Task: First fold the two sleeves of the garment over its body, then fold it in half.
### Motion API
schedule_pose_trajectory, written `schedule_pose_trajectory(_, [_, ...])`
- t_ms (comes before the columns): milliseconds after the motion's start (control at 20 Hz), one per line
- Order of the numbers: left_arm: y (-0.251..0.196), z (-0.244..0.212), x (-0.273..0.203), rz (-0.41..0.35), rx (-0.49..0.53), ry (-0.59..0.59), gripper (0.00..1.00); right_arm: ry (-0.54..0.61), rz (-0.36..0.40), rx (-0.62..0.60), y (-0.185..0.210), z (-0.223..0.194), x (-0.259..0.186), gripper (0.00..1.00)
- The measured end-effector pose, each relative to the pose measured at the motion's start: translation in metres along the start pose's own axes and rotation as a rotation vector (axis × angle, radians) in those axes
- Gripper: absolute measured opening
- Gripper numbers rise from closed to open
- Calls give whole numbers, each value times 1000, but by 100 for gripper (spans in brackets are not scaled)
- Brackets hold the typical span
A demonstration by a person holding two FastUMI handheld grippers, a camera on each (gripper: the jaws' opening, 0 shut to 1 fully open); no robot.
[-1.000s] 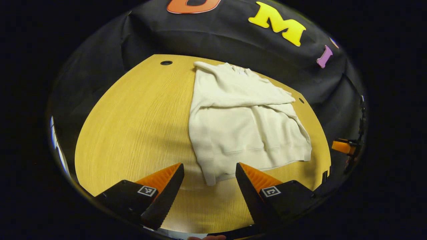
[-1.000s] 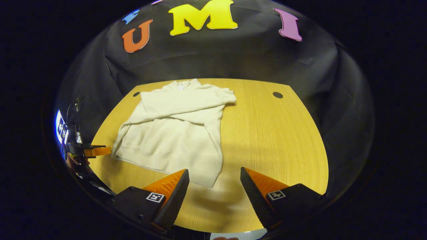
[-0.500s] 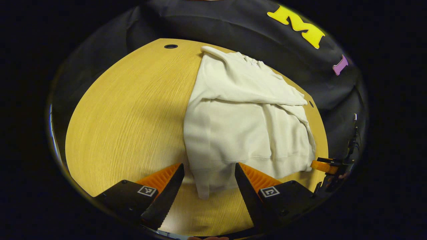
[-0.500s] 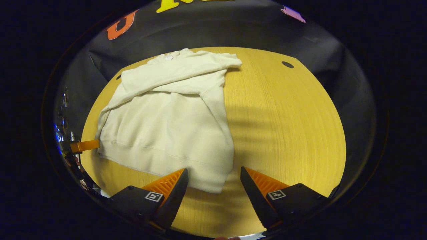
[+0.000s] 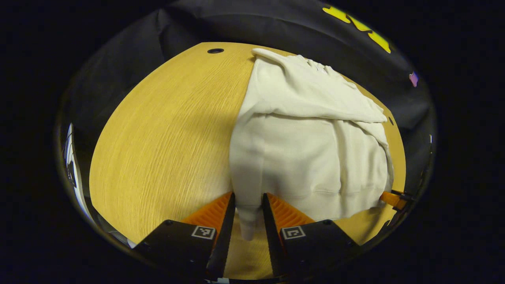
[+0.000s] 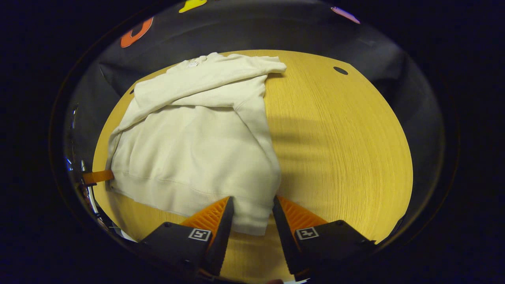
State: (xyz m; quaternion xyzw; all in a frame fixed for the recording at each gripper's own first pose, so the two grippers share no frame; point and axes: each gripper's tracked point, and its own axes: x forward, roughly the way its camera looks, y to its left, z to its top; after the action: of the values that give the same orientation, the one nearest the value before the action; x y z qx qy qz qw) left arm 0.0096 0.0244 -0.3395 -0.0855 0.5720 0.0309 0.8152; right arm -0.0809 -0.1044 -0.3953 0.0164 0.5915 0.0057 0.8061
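Observation:
A cream sweatshirt (image 5: 307,150) lies flat on the wooden table (image 5: 158,138), collar at the far side. Both sleeves (image 5: 315,106) are folded across its body. In the left gripper view my left gripper (image 5: 248,209) is closed to a narrow gap on the near hem corner, and cloth fills that gap. In the right gripper view the sweatshirt (image 6: 189,150) spreads to the left, and my right gripper (image 6: 252,215) pinches the other hem corner. Each view also catches the other gripper far off at the opposite end of the hem: the right gripper (image 5: 390,198) and the left gripper (image 6: 96,176).
The table (image 6: 339,138) has bare wood beside the garment and small round cable holes near its far corners (image 5: 215,51) (image 6: 340,70). Black cloth walls close in behind and at both sides. The near table edge runs just under the fingers.
Both grippers came forward and down to the hem, one at each corner. Their jaws went from wide open to closed on the cloth.

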Motion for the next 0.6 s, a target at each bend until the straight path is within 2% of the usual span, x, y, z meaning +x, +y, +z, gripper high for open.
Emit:
schedule_pose_trajectory(100, [2, 0, -6, -15, -21, -23, 42, -6, 12, 9, -1, 0, 1, 51])
schedule_pose_trajectory(150, [3, -2, -10, -29, -23, -19, 42, -6, 7, -2, 0, 0, 2, 52])
schedule_pose_trajectory(200, [6, -3, -9, -28, -4, -4, 42, -13, 36, -1, 7, 1, 3, 53])
schedule_pose_trajectory(250, [6, -5, -10, -29, 12, 14, 39, -10, 26, 10, 5, 0, 2, 49])
schedule_pose_trajectory(300, [5, -5, -8, -34, 19, 24, 30, -7, 19, 11, 8, 1, 5, 23])
schedule_pose_trajectory(450, [-3, -2, -7, -77, 20, 19, 9, -16, 34, 53, 11, 5, 3, 23])
schedule_pose_trajectory(500, [-6, -4, -9, -99, 15, 20, 7, -7, 46, 84, 12, 4, 6, 6])
schedule_pose_trajectory(600, [-10, -2, -15, -130, 12, 0, 4, -8, 74, 121, 13, 6, 2, 6])
